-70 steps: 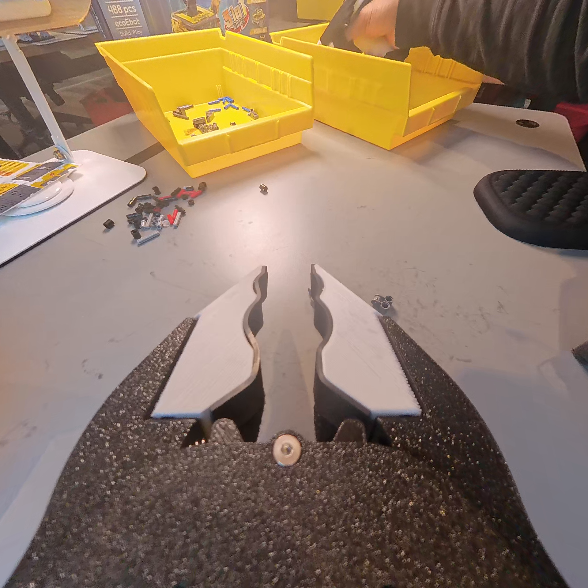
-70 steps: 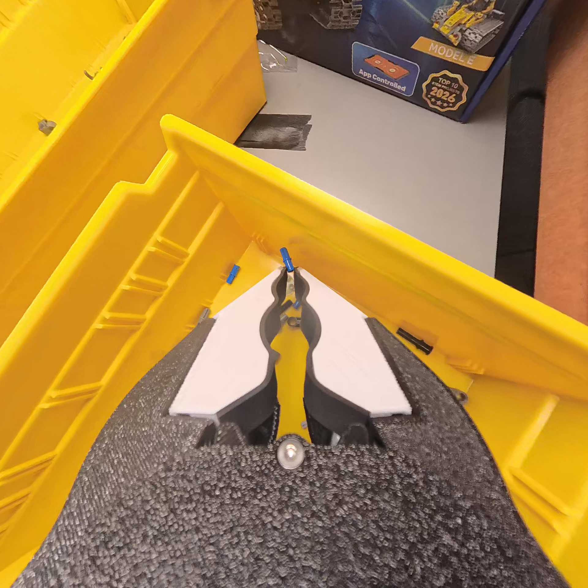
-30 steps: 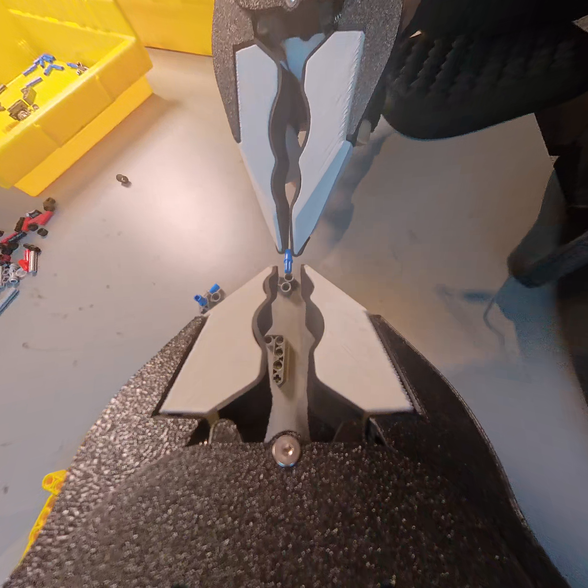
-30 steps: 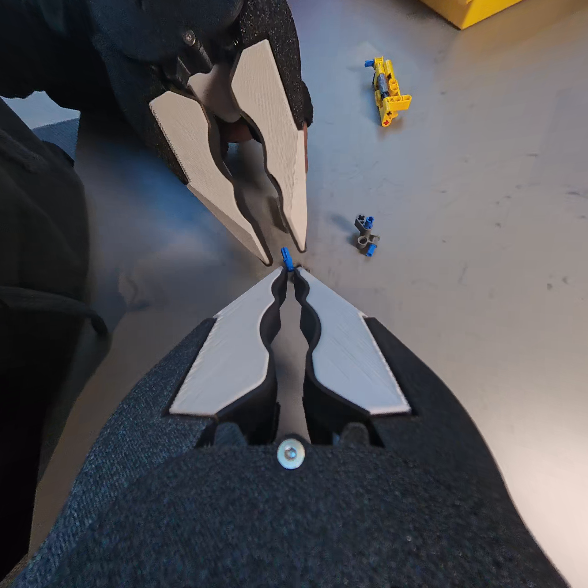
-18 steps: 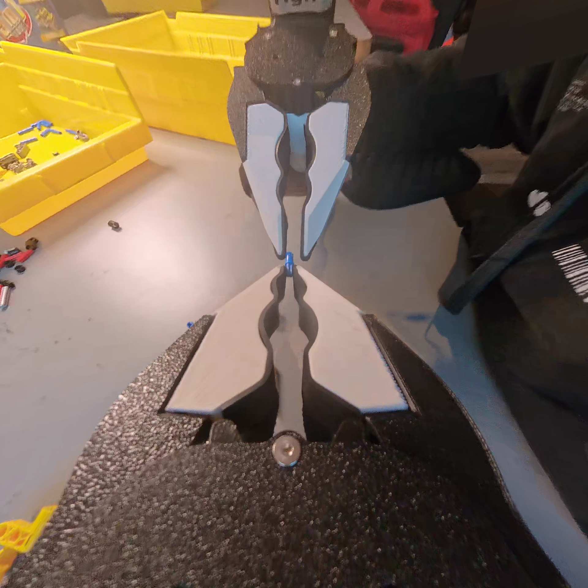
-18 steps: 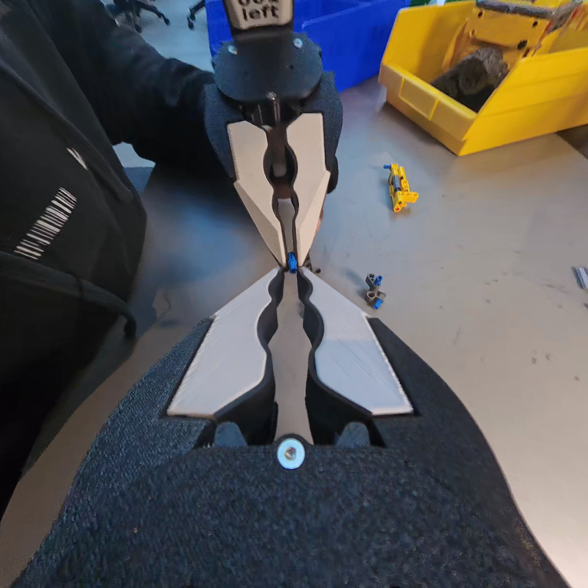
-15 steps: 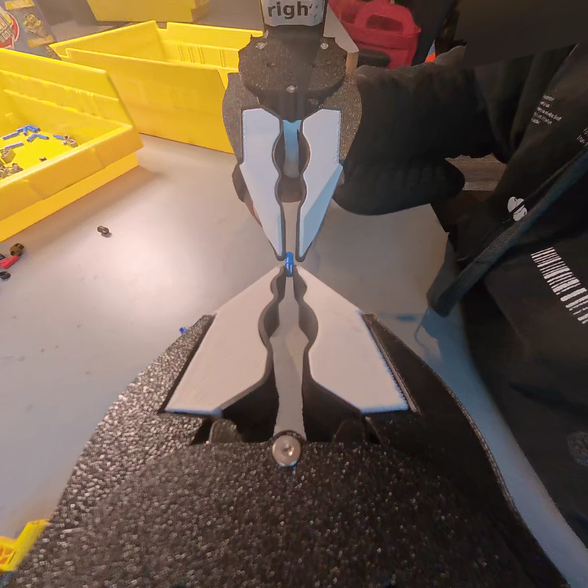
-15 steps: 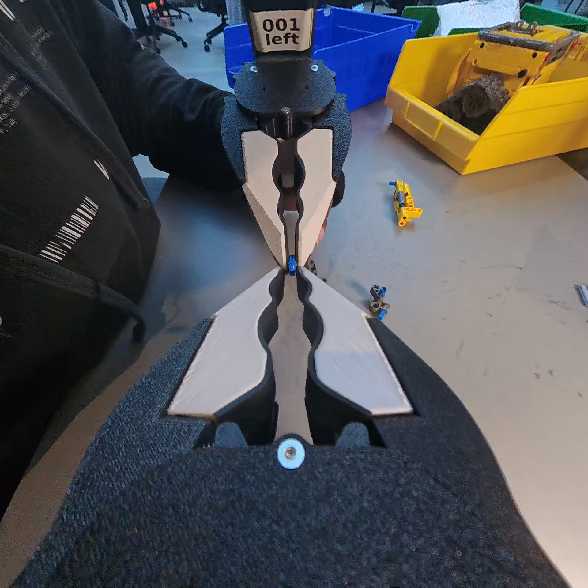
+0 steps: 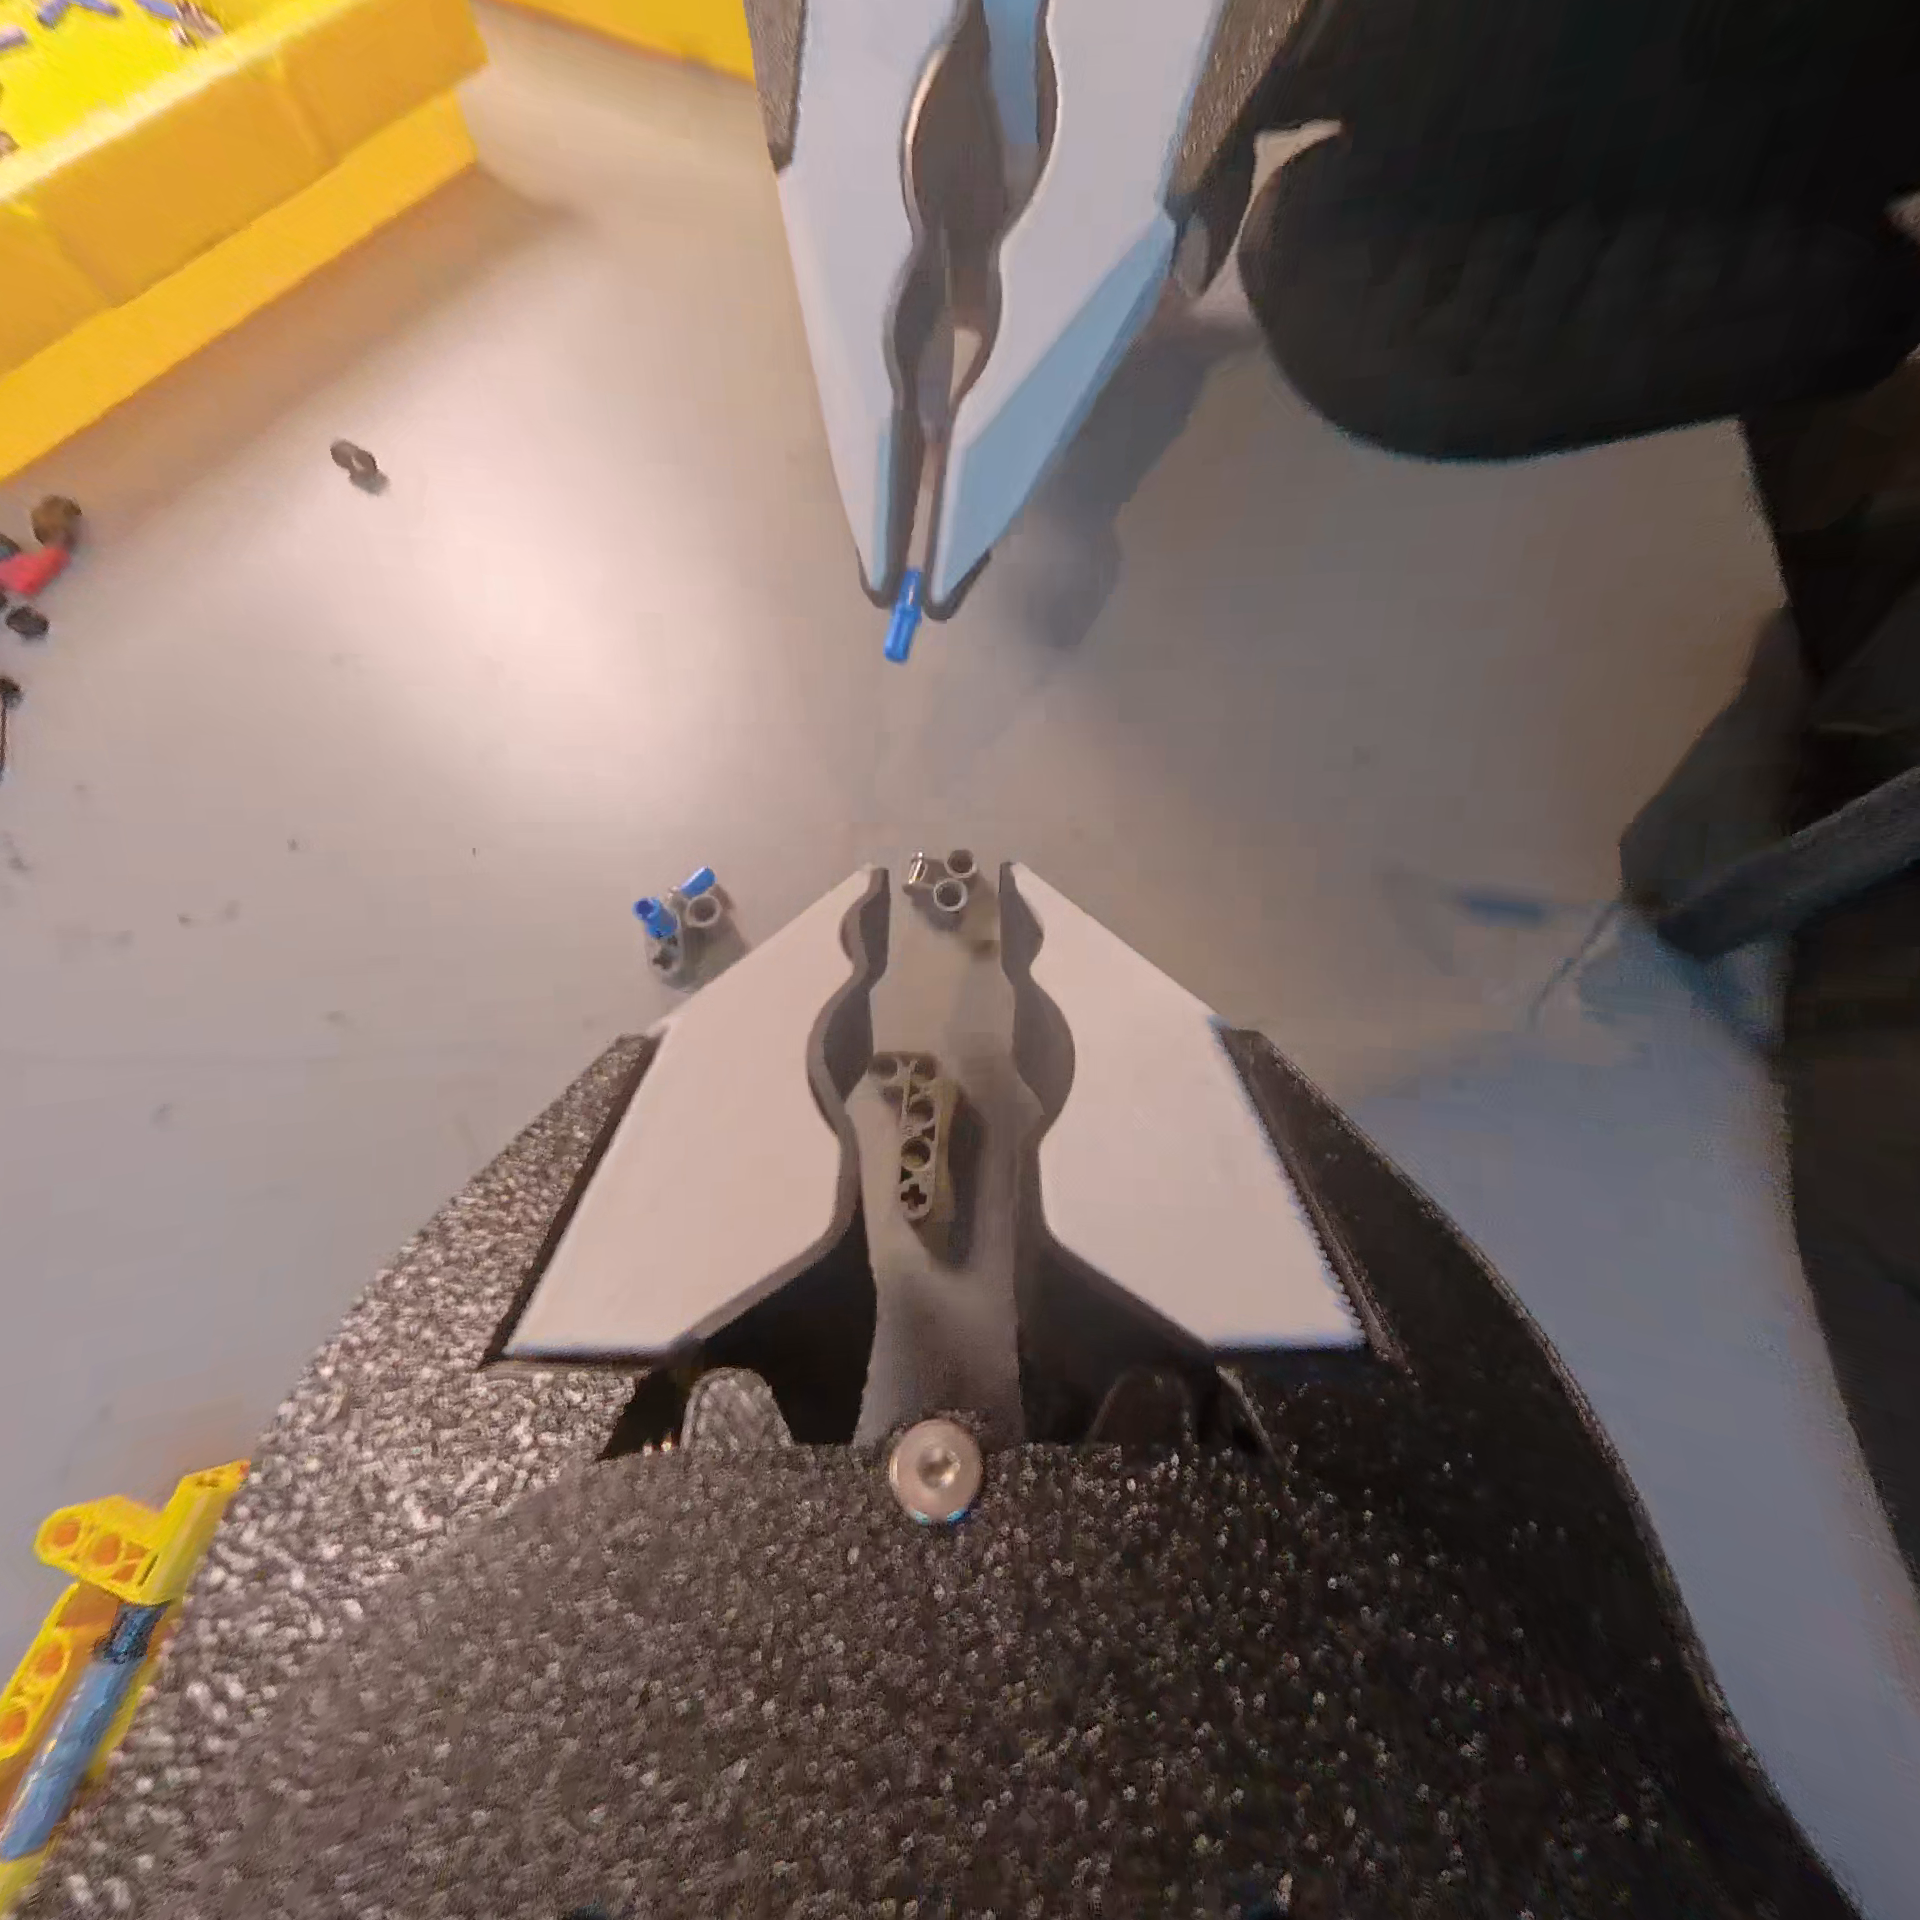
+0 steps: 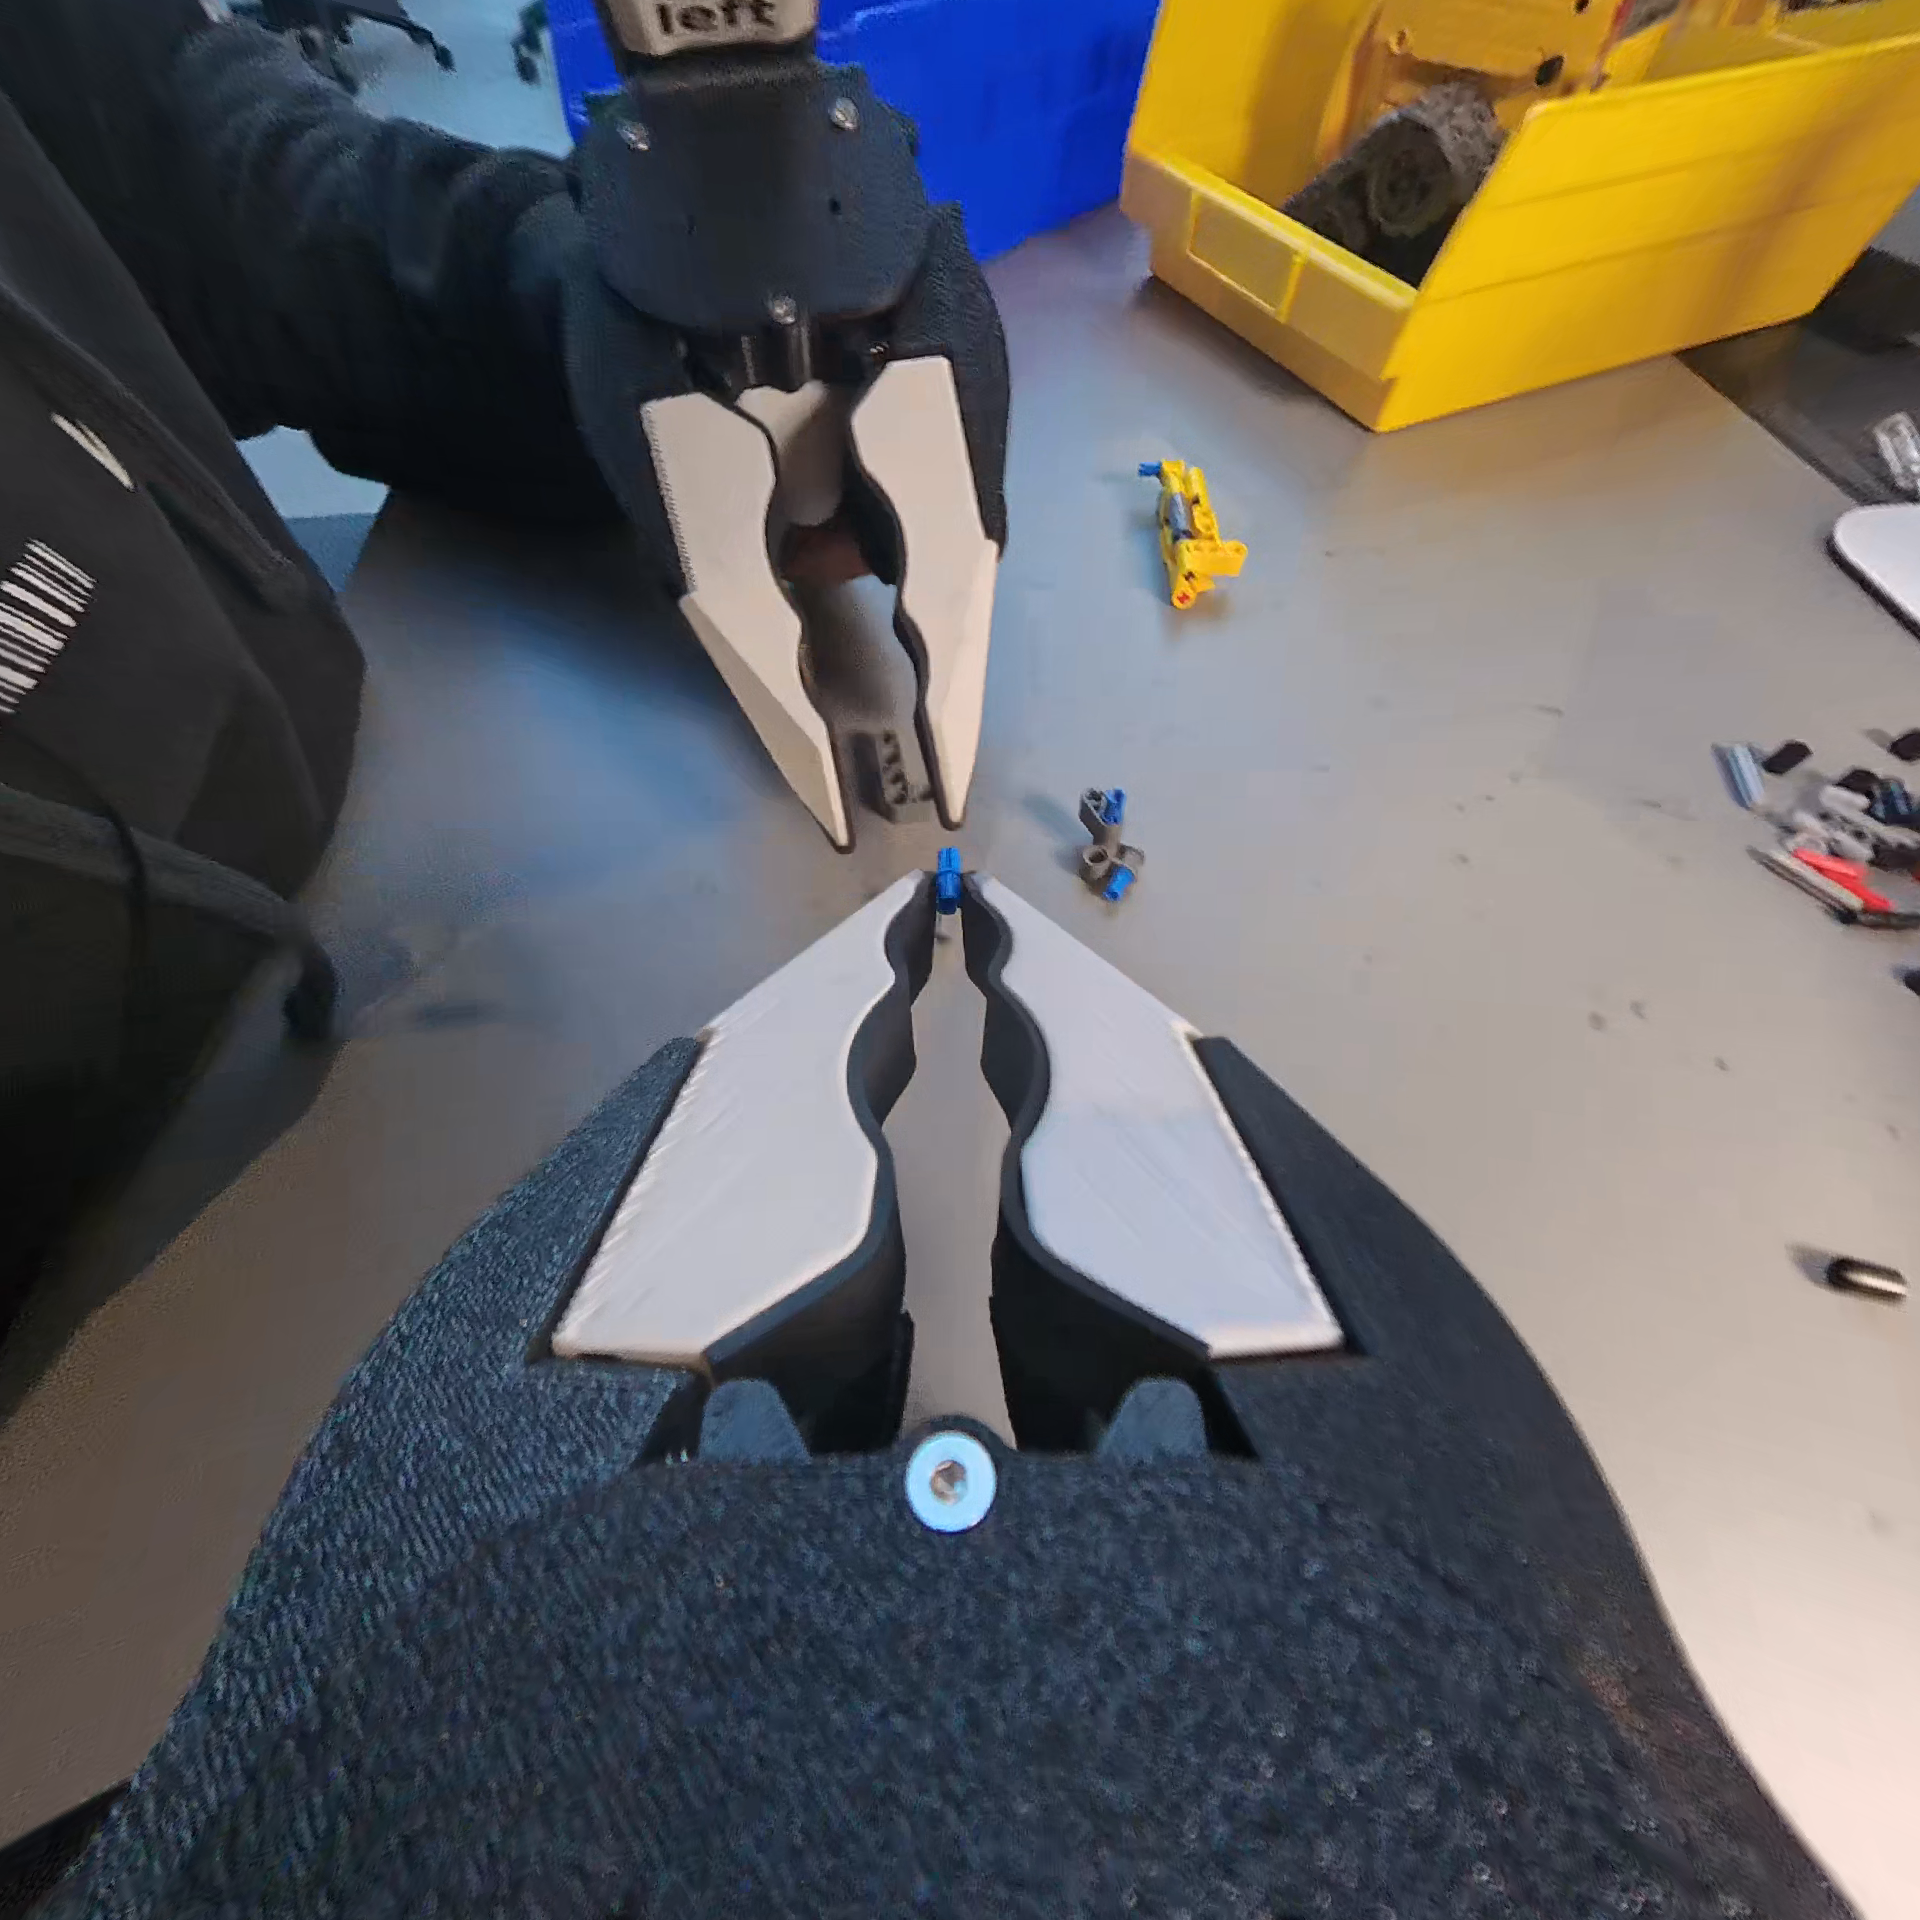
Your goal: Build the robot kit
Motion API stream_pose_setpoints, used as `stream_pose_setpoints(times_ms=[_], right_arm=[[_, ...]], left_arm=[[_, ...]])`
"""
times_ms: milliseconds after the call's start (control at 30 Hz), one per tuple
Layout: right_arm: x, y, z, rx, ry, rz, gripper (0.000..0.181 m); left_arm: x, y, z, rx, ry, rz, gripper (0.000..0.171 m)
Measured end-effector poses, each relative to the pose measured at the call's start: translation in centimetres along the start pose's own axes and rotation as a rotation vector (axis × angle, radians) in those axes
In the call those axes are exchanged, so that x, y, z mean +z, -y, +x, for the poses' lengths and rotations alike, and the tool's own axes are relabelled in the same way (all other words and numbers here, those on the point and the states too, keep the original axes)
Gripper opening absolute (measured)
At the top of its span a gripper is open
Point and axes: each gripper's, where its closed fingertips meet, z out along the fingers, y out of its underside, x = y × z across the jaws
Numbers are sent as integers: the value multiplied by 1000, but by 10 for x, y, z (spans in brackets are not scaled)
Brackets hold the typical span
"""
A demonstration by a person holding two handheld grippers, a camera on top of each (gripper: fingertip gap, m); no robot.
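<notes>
My right gripper [image 10: 945, 883] is shut on a small blue pin [image 10: 945, 871] that sticks out past its tips, held above the grey table. In the left wrist view the right gripper [image 9: 912, 608] points down at me with the blue pin [image 9: 900, 629] at its tip. My left gripper [image 9: 940, 878] is open and low over the table, its fingers either side of a grey holed beam [image 9: 916, 1143] with a grey connector end [image 9: 951, 894] at the tips. In the right wrist view the left gripper [image 10: 896, 831] stands open around that grey piece [image 10: 888, 779], just beyond the pin.
A grey connector with blue pins [image 9: 686, 920] [image 10: 1107, 847] lies beside the left fingers. A yellow assembly [image 10: 1190, 530] [image 9: 94, 1621] lies farther off. Yellow bins [image 9: 208, 208] [image 10: 1455, 260], a blue bin [image 10: 1018, 104] and loose small parts [image 10: 1839, 821] ring the table. A person's dark sleeves are close by. Tip to tip, the grippers are about 5 cm apart. About 15 cm separates my left fingertips from the yellow assembly [image 9: 94, 1621]. Seen from the right wrist view [image 10: 1202, 539] as well.
The two grippers met tip to tip at the blue pin; now they are apart. The left gripper has opened and dropped over the grey beam. The right still holds the pin.
</notes>
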Motion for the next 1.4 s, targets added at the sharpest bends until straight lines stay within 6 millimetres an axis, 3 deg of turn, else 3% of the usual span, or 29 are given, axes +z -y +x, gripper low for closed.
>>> stream_pose_setpoints(times_ms=[200, 367, 500, 667, 1167, 1400], right_arm=[[4, -17, 4, 14, -12, -55, 4], [4, -20, 5, 3, -26, -67, 4], [3, -13, 4, -10, -41, -34, 4], [-1, 10, 7, 17, -82, 74, 4], [3, 16, 13, 67, -140, 78, 4], [6, 11, 9, -93, -186, 4, 4]], left_arm=[[18, -17, -1, 49, 42, -163, 11], [23, -13, -3, 78, 60, -150, 6], [10, 13, -7, -31, 13, 34, 6], [-7, 34, -14, -125, -19, 198, 6], [-8, 36, -20, -16, 116, 165, 6], [-8, 33, -14, -67, 49, 142, 5]])
